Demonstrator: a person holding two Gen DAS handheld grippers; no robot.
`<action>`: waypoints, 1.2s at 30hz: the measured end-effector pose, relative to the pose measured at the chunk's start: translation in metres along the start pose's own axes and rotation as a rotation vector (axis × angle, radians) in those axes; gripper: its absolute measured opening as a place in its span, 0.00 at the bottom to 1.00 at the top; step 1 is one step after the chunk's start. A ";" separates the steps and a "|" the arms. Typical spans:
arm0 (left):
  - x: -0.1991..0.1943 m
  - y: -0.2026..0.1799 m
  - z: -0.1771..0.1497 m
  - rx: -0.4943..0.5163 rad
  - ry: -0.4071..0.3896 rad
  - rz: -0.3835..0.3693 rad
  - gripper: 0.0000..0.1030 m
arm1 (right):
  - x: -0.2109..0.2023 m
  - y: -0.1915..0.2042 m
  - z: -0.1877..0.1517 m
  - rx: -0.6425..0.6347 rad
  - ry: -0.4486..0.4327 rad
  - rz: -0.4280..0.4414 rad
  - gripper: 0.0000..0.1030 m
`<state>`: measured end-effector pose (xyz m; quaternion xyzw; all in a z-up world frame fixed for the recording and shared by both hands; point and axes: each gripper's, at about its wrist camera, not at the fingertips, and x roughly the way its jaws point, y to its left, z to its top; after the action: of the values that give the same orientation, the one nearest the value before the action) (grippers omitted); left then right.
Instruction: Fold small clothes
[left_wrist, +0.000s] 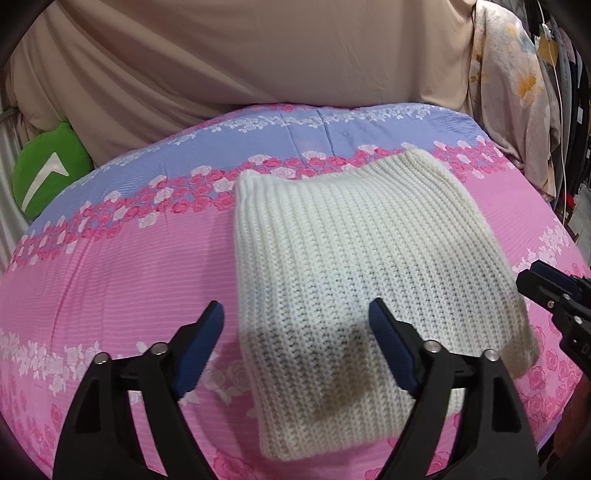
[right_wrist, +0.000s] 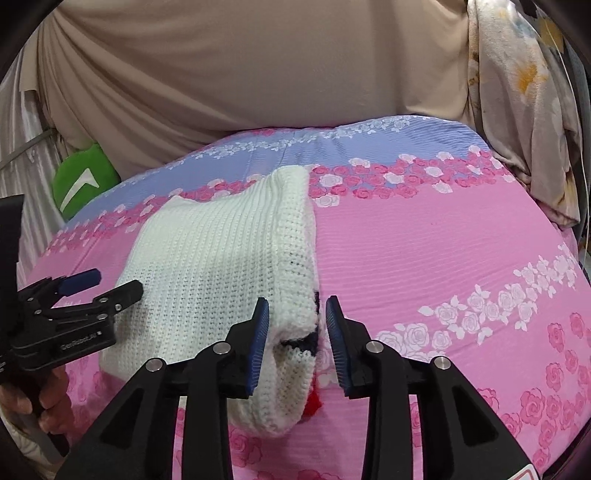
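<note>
A cream knitted garment (left_wrist: 332, 266) lies folded into a rectangle on the pink floral bedspread (left_wrist: 110, 266). My left gripper (left_wrist: 295, 321) is open and hovers over the garment's near left corner, holding nothing. In the right wrist view the garment (right_wrist: 221, 258) shows its folded right edge, with a bit of dark and red trim underneath. My right gripper (right_wrist: 297, 314) is open with its jaws on either side of that edge, not closed on it. The left gripper also shows in the right wrist view (right_wrist: 107, 284), and the right gripper shows at the right edge of the left wrist view (left_wrist: 546, 284).
A beige sheet (left_wrist: 258, 55) covers the wall or headboard behind the bed. A green cushion (left_wrist: 48, 170) sits at the back left. A floral cloth (left_wrist: 517, 92) hangs at the back right, with hanging clothes beyond it.
</note>
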<state>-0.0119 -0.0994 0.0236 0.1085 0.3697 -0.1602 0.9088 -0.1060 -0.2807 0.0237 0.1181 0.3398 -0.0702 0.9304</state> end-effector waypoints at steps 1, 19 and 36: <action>-0.003 0.002 0.000 -0.006 -0.006 0.003 0.83 | 0.003 -0.005 0.000 0.022 0.009 0.007 0.39; 0.061 0.044 0.007 -0.221 0.157 -0.258 0.96 | 0.087 -0.033 0.008 0.233 0.198 0.303 0.69; 0.088 0.027 0.014 -0.218 0.167 -0.311 0.96 | 0.107 -0.027 0.012 0.182 0.158 0.376 0.77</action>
<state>0.0661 -0.0978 -0.0264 -0.0358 0.4711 -0.2479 0.8458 -0.0230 -0.3153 -0.0410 0.2681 0.3759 0.0834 0.8831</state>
